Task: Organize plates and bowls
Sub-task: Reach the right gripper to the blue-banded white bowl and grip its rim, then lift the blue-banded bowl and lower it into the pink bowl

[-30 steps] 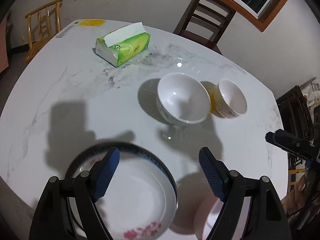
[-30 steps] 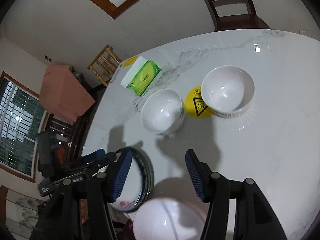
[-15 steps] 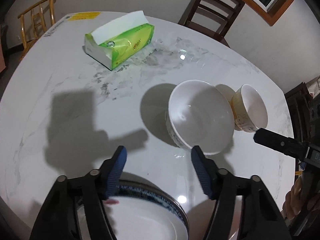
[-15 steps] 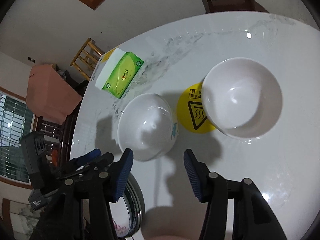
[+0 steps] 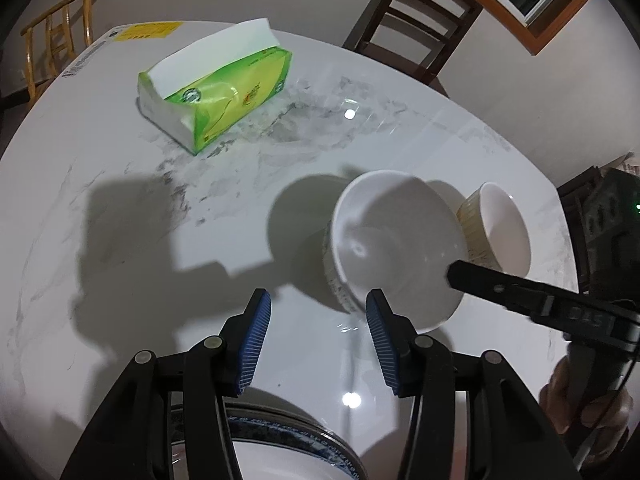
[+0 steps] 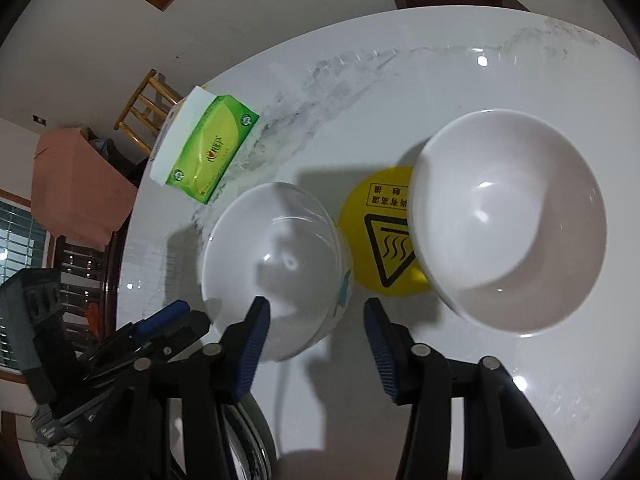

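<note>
Ahead of my left gripper (image 5: pixel 318 336) a white bowl (image 5: pixel 396 248) stands on the marble table (image 5: pixel 120 280), its near wall just off the right fingertip (image 5: pixel 376 312). The jaws are closing with only bare tabletop between them. A smaller bowl (image 5: pixel 500 228) leans behind it. In the right wrist view my right gripper (image 6: pixel 316 340) is closing too. The same white bowl's (image 6: pixel 276 264) near rim lies between its fingers, untouched by the pads. A larger white bowl (image 6: pixel 508 220) sits to the right, partly on a yellow warning sticker (image 6: pixel 380 240).
A blue-rimmed plate (image 5: pixel 280 444) lies under the left gripper, and plate edges (image 6: pixel 248 432) show under the right one. A green tissue pack (image 5: pixel 216 92) lies far left. Wooden chairs (image 5: pixel 408 28) stand behind the table. A person's hand (image 5: pixel 580 400) holds the right gripper's handle.
Both grippers have moved forward and down toward the two bowls, and their jaws have narrowed. The plate has slipped to the bottom of both views and the pinkish bowl is gone from sight.
</note>
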The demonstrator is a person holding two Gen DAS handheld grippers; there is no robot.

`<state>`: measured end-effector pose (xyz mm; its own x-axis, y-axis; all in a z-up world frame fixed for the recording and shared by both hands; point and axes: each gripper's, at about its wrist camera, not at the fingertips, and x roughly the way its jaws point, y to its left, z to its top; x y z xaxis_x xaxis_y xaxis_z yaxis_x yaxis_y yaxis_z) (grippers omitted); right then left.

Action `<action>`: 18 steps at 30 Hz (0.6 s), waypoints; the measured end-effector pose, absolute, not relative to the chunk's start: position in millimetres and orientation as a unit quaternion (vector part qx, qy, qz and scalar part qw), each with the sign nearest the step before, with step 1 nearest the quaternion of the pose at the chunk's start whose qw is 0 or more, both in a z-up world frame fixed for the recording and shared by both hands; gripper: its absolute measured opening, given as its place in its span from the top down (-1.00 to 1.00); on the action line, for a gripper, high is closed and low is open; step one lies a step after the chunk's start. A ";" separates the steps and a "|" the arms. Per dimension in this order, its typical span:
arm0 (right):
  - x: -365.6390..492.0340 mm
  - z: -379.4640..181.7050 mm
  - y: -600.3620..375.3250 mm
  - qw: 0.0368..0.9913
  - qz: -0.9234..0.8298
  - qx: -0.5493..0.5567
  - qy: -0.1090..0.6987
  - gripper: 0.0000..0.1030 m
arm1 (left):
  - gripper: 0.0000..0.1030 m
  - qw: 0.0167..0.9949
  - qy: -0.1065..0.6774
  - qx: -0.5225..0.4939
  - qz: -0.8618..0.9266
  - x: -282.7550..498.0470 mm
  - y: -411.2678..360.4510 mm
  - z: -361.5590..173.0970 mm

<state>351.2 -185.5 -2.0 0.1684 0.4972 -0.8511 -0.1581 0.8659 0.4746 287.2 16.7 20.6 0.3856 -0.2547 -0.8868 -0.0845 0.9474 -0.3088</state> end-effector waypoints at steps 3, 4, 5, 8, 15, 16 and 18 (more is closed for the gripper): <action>352.9 -6.5 -183.5 0.750 0.212 0.134 0.612 0.39 | 0.09 0.821 0.549 -0.146 -0.056 294.5 11.9 20.8; 354.1 -8.5 -183.3 0.748 0.212 0.136 0.614 0.39 | 0.09 0.822 0.548 -0.145 -0.055 296.5 11.3 20.7; 354.8 -9.7 -183.8 0.747 0.211 0.139 0.614 0.39 | 0.09 0.822 0.548 -0.147 -0.055 299.2 11.4 19.9; 357.7 -10.7 -184.2 0.749 0.210 0.142 0.613 0.39 | 0.09 0.820 0.548 -0.155 -0.057 305.3 11.9 17.8; 364.0 -16.4 -181.3 0.750 0.197 0.135 0.617 0.69 | 0.65 0.809 0.567 -0.147 -0.047 320.7 8.4 2.7; 364.7 -16.5 -181.4 0.750 0.199 0.138 0.616 0.69 | 0.75 0.805 0.570 -0.154 -0.057 322.2 7.5 0.0; 363.7 -15.5 -181.6 0.748 0.200 0.141 0.617 0.71 | 0.79 0.809 0.569 -0.143 -0.046 322.4 4.5 1.8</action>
<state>363.7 -181.6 -15.5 0.1586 0.4729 -0.8667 -0.1249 0.8804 0.4575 322.4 4.5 1.8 0.3489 -0.2370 -0.9067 -0.0882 0.9549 -0.2835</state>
